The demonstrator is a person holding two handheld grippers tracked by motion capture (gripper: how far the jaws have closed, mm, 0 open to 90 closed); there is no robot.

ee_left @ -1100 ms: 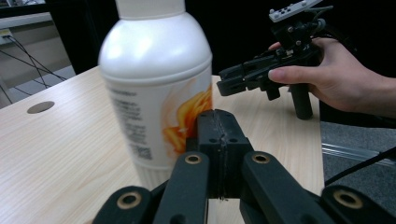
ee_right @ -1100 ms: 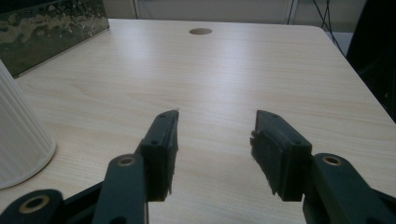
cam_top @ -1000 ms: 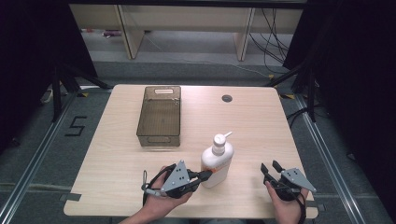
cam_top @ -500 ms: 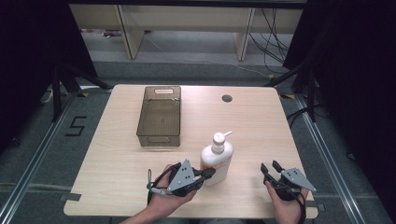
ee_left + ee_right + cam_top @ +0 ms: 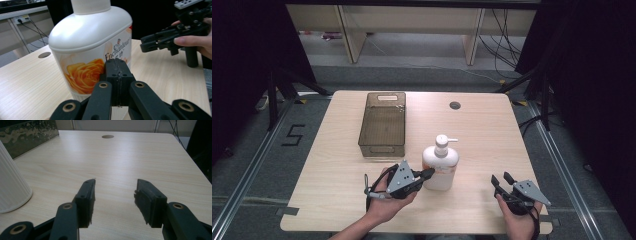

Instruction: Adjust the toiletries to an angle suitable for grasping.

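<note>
Your left gripper [image 5: 428, 173] sits low at the near edge of the wooden table [image 5: 492, 130], jaws pressed flat together with nothing between them — tips right up against the front of the white pump bottle [image 5: 440, 167]. From the left gripper view, that closed tip [image 5: 117, 72] meets the bottle's [image 5: 90, 42] rose-printed label (the brand reads something like "Enchanteur"). The bottle stands upright near the table's centre, just in front of the brown translucent bin [image 5: 383, 123], which lies toward the far left. Your right gripper [image 5: 501, 180] rests well apart to the right — jaws spread wide over bare wood [image 5: 113, 191]. A small round hole [image 5: 455, 105] marks the far side.
</note>
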